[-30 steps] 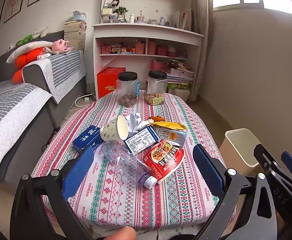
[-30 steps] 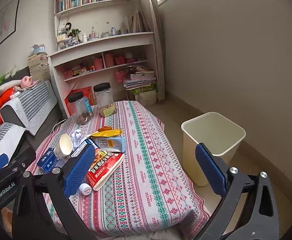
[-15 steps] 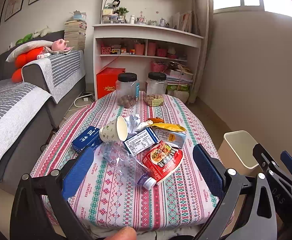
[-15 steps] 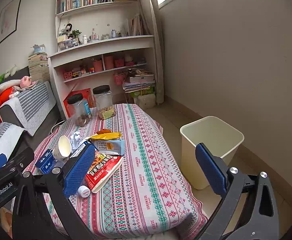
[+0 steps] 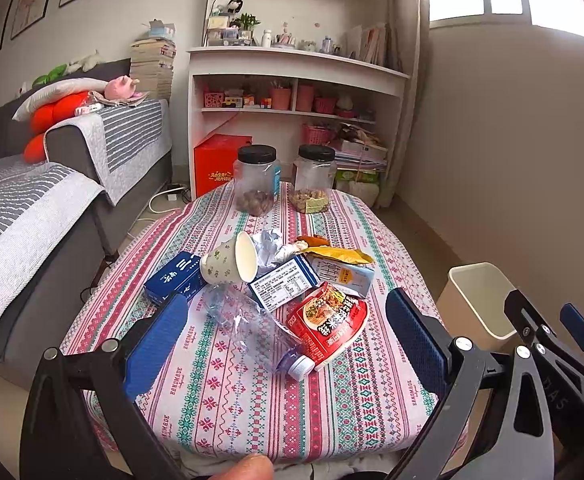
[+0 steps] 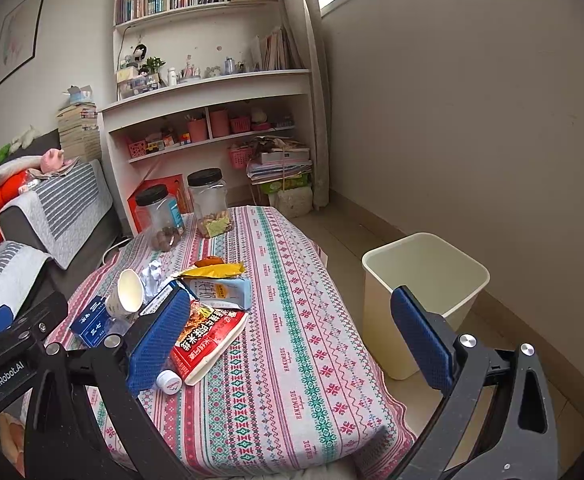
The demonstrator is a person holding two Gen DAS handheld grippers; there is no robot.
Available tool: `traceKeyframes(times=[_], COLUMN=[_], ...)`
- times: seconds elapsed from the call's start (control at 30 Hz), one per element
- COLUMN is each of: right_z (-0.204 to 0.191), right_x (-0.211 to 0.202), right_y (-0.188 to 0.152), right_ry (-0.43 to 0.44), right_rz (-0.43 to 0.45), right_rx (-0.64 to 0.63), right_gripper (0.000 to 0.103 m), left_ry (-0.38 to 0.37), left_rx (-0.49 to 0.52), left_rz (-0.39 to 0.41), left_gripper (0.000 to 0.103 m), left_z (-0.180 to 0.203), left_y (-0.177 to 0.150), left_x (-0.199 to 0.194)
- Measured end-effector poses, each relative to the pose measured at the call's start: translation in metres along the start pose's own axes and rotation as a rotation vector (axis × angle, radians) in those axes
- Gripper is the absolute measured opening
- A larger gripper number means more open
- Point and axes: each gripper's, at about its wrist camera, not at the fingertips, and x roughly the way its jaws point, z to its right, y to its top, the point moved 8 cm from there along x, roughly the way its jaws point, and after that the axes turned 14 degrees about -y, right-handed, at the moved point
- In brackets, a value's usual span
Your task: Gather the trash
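A pile of trash lies mid-table on the patterned cloth [image 5: 251, 400]. It holds a crushed clear bottle [image 5: 247, 326] with a white cap, a red snack packet [image 5: 328, 326], a tipped paper cup [image 5: 227, 262], a blue box [image 5: 173, 278], a milk carton [image 5: 342, 276], a yellow wrapper [image 5: 342, 255] and crumpled foil [image 5: 267, 244]. My left gripper [image 5: 287, 300] hovers open just short of the bottle and packet, holding nothing. My right gripper [image 6: 289, 292] is open too, above the table's right half. Its left pad overlaps the red packet [image 6: 207, 340] in view, and the cream bin [image 6: 424, 276] shows behind its right pad.
Two black-lidded jars [image 5: 255, 184] [image 5: 314, 182] stand at the table's far end. The bin [image 5: 478, 300] sits on the floor to the table's right, near the wall. A grey sofa [image 5: 31, 216] runs along the left, and a white bookshelf [image 5: 296, 80] is behind. A fingertip [image 5: 247, 468] shows at the bottom edge.
Both views have shifted only slightly. Both grippers stay open, and nothing on the table has moved.
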Motion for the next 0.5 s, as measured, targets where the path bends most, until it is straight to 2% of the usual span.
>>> traceKeyframes(times=[0.5], right_z=[-0.0028], right_x=[0.0076], right_y=[-0.0055], right_ry=[-0.001], right_rz=[-0.023], right_rx=[-0.007], right_gripper=[0.096], left_ry=[-0.001], left_rx=[-0.014], left_rz=[-0.016], left_gripper=[0.096], left_z=[-0.007], left_y=[-0.0066], left_x=[0.0068])
